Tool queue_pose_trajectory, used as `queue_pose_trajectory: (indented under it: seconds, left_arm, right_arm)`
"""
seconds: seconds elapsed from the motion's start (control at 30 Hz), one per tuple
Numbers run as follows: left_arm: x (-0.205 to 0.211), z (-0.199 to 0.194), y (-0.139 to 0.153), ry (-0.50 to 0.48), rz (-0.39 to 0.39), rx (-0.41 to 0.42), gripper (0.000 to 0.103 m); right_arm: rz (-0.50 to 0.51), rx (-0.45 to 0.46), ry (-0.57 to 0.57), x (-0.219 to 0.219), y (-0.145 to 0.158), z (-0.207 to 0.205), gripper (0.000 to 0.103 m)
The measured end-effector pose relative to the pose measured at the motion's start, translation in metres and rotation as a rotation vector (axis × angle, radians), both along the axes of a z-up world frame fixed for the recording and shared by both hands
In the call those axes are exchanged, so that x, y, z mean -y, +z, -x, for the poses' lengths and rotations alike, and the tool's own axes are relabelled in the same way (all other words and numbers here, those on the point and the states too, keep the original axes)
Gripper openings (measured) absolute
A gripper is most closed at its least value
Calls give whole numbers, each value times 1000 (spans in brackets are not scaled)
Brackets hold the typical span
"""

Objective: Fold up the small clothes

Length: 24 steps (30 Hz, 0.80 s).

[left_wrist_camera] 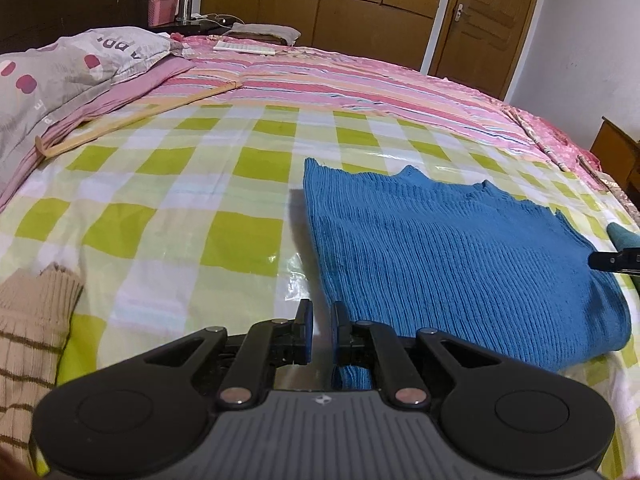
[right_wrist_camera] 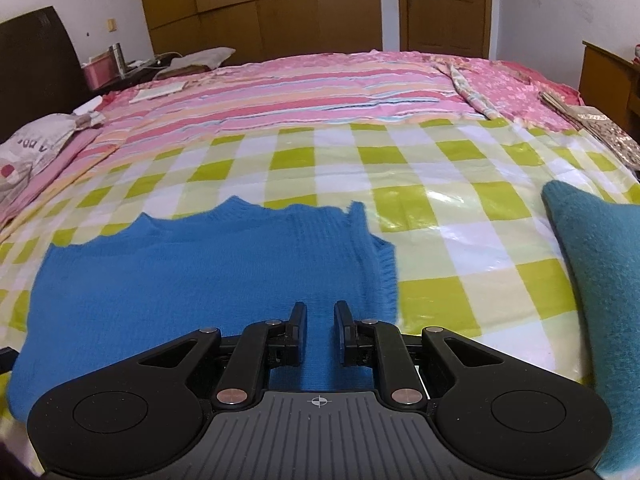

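A blue ribbed knit garment (left_wrist_camera: pixel 452 256) lies folded flat on the green-and-white checked sheet (left_wrist_camera: pixel 180 208); it also shows in the right wrist view (right_wrist_camera: pixel 192 272). My left gripper (left_wrist_camera: pixel 320 312) is open and empty, over the sheet at the garment's near left edge. My right gripper (right_wrist_camera: pixel 320 312) is open and empty, just above the garment's near right part. A tip of the right gripper (left_wrist_camera: pixel 616 260) shows at the far right of the left wrist view.
A beige striped knit (left_wrist_camera: pixel 32 340) lies at the near left. A teal knit (right_wrist_camera: pixel 600 280) lies at the right. Pillows (left_wrist_camera: pixel 60 72) and a pink striped blanket (right_wrist_camera: pixel 300 92) lie further back. A wardrobe, a door and a bedside table stand behind the bed.
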State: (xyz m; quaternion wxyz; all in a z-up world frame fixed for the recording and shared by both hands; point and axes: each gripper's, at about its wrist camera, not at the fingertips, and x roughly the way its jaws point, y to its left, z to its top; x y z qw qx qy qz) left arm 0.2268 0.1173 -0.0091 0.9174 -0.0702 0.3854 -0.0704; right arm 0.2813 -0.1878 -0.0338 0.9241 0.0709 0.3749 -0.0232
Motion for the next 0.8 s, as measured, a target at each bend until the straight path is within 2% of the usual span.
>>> queue_pose_trajectory:
  seconds: [0.23, 0.4, 0.6, 0.73, 0.8]
  left_arm:
    - [-8, 3, 3, -4, 39, -4, 21]
    - [-9, 7, 2, -25, 89, -13, 27]
    - [1, 10, -9, -59, 110, -34, 34]
    - [2, 11, -15, -58, 126, -40, 38]
    - [2, 11, -16, -61, 136, -38, 39]
  right_arm:
    - [12, -4, 55, -32, 9, -4, 16]
    - [-30, -8, 130, -64, 21, -10, 16]
    - [-50, -6, 268, -125, 37, -27, 23]
    - [-74, -35, 351, -164, 40, -44, 32]
    - [-74, -52, 381, -181, 38, -52, 32]
